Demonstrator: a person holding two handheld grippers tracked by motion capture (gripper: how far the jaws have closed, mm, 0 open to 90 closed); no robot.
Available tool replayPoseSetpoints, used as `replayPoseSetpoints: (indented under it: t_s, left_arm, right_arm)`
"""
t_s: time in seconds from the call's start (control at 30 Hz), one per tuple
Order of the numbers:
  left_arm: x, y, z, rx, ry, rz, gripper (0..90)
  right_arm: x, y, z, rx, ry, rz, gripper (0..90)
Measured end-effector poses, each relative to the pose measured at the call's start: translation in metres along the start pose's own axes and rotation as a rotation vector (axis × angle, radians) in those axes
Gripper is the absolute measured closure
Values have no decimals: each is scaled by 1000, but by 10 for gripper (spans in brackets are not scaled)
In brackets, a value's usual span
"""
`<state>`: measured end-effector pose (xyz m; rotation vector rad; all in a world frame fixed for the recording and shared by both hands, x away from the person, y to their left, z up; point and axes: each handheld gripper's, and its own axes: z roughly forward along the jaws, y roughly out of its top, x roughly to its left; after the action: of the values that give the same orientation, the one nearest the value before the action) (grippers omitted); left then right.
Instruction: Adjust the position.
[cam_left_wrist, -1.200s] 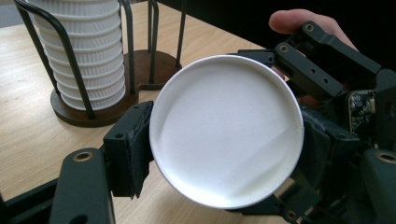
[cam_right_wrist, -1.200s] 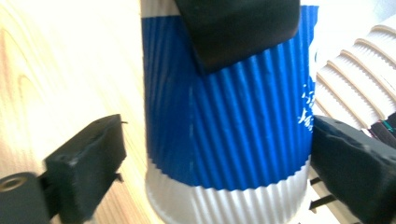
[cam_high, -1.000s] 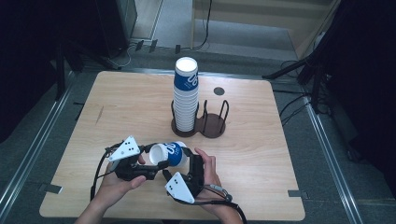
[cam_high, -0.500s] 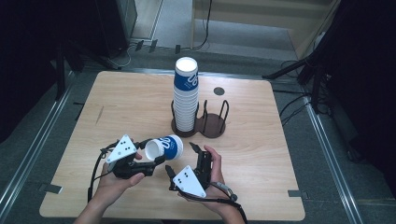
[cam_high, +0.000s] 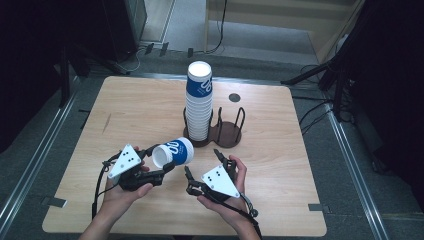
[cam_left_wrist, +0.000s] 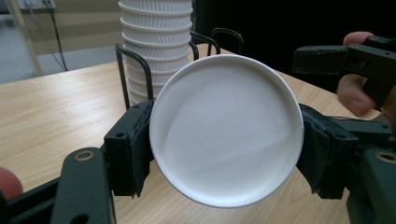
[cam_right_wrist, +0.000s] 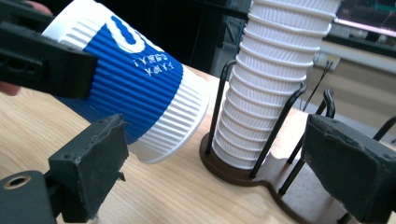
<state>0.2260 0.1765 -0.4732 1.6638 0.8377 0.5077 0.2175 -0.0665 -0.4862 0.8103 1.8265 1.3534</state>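
The right gripper has drawn back off the blue-and-white paper cup, its jaws just narrowing with nothing between them, while the left gripper clamps the cup near its rim. The cup lies on its side above the table, base aimed toward the cup stack in the wire holder. The left gripper view looks into the cup's white mouth; the right gripper view shows its ribbed wall.

a pale wooden worktop stands on grey floor; beyond the claws, black cables trail there, dark curtains at both sides.
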Motion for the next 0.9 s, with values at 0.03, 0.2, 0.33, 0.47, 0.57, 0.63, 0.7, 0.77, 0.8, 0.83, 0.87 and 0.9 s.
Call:
replayPoseSetpoints:
  t_s: [0.03,0.2,0.33,0.47,0.57,0.63,0.7,0.77,0.8,0.83,0.87,0.9]
  left_arm:
    - [0,0,0,-2,-5,-6,293]
    - [1,0,-2,-36,19,-31,294]
    - [1,0,-2,-59,19,-31,294]
    - [1,0,-2,-73,15,-35,294]
    - [0,-1,-1,-88,1,-42,294]
    - [-2,-1,0,-93,-2,-40,293]
    - [-2,-1,1,-99,-6,-39,293]
    - [-3,-1,2,-107,-9,-36,293]
    - [-4,-2,3,-111,-9,-38,293]
    - [-4,-2,3,-114,-8,-36,293]
    - [-4,-2,3,-116,-8,-33,293]
    - [-4,-2,4,-119,-8,-33,293]
  right_arm:
    - [-1,1,0,2,-2,15,74]
    - [-2,4,0,25,4,122,0]
    - [1,4,0,40,-1,153,0]
    - [3,6,-2,55,-10,240,0]
    - [0,7,-4,65,-25,337,0]
    - [-1,7,-5,69,-38,387,0]
    - [-3,8,-6,69,-37,433,0]
    - [-3,10,-7,61,-33,475,0]
    - [-2,11,-8,57,-31,495,0]
    - [-1,13,-8,53,-29,512,0]
    - [-1,14,-8,50,-28,528,0]
    - [0,16,-8,43,-26,547,0]
